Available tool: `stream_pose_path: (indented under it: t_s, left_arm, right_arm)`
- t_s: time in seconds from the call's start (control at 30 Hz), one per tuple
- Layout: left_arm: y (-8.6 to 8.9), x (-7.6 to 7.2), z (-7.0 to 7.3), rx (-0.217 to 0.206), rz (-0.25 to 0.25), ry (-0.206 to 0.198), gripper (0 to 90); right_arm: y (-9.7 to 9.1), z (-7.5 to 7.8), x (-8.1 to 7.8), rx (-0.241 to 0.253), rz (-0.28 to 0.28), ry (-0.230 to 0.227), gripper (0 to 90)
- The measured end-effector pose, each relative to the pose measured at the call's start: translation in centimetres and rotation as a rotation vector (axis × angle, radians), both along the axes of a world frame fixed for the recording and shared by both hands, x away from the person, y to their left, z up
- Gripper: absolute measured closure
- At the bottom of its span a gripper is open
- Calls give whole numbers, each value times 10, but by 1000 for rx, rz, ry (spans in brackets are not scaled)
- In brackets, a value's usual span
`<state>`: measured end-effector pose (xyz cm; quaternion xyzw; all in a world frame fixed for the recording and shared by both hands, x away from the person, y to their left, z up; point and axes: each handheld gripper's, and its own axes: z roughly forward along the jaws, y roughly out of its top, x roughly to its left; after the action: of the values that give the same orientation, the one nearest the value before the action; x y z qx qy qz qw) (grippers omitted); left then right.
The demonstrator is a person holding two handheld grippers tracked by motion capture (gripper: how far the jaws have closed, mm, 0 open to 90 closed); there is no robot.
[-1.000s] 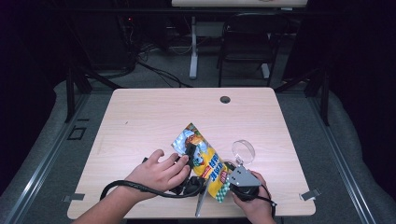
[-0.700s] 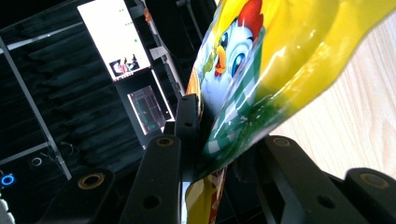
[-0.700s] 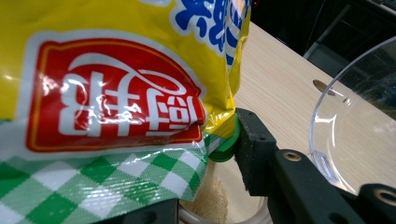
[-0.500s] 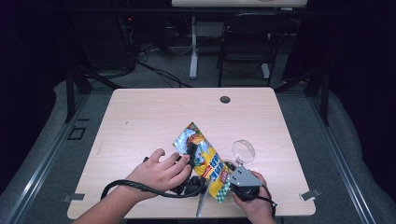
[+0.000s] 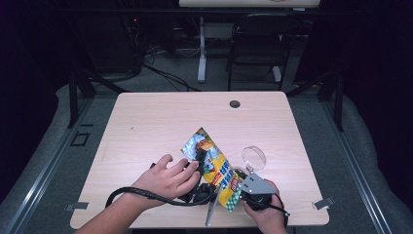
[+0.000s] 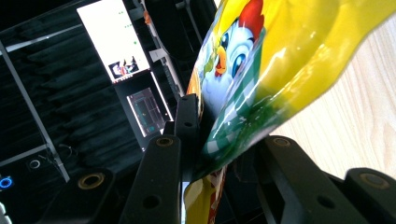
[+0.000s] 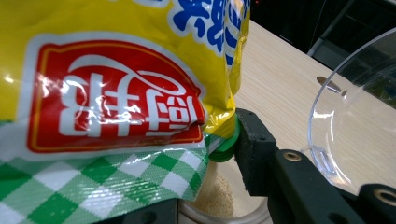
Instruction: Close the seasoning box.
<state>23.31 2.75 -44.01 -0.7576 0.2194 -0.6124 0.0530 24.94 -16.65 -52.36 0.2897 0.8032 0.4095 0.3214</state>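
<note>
Against the frames from a second and half a second before, nothing had shifted: both hands, the bag and the clear cup sat in the same places on the tabletop (image 5: 160, 122). The yellow snack bag (image 5: 214, 168) lay slanted near the front edge of the tabletop, between the two hands, its upper end pointing away from the person and its lower end at the right gripper (image 5: 253, 187). The left gripper (image 5: 197, 168) lay under the left hand (image 5: 168, 178), and in the left gripper view its fingers (image 6: 159, 182) stood partly open with the bag's checked edge pinched between them, one finger's inner face against the foil. In the right gripper view, the right gripper's fingers (image 7: 261, 154) were part open around a small jar (image 7: 219, 205) with pale powder in it and a green rim; the bag hung in front, so whether the fingers actually pressed on the jar could not be told. A clear plastic cup (image 5: 254, 157) lay on its side just beside the right gripper. The bag's printing showed a cartoon chicken with a red comb (image 6: 233, 51), a green-and-white check band, blue characters, and a red label with white Chinese characters (image 7: 112, 98) seen upside down; they could not be read with certainty.
</note>
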Motion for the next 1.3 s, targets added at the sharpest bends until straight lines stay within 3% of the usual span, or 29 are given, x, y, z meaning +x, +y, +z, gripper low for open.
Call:
stream_pose_path:
  t_s: [0.43,1.3]
  left_arm:
    - [-1,-1,3,10,-14,-18,757]
    - [0,-1,3,3,-2,-9,756]
  right_arm:
    - [0,2,-1,24,3,21,708]
    - [1,1,0,36,9,40,709]
